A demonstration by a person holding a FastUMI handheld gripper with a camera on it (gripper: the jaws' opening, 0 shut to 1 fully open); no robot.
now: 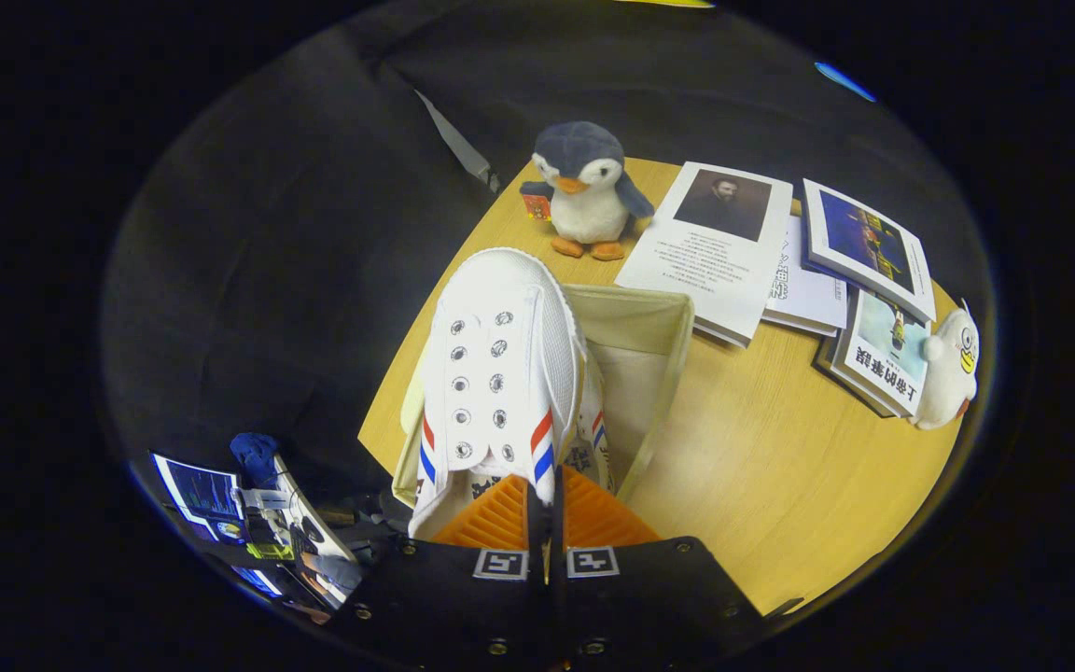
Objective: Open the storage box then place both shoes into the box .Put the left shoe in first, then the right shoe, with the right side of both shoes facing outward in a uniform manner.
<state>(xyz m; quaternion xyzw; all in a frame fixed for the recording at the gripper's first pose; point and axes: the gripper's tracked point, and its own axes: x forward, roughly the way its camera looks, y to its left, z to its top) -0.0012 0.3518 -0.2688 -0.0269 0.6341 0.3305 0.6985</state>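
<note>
My gripper (pixel 543 509) is shut on the side wall of a white shoe (pixel 495 369) with red and blue stripes and metal eyelets. The shoe hangs toe-forward over the left part of the open beige fabric storage box (pixel 659 373) on the wooden table. To the right of the held shoe, down inside the box, a second white shoe (pixel 593 425) with the same stripes shows only a sliver. The box's right half shows bare beige lining.
Beyond the box a plush penguin (pixel 584 191) stands on the wooden table (pixel 780 467). Several books (pixel 719 247) lie to the right of it, with a small white plush duck (pixel 948 369) at the far right. Monitors (pixel 206 495) sit off the table's left edge.
</note>
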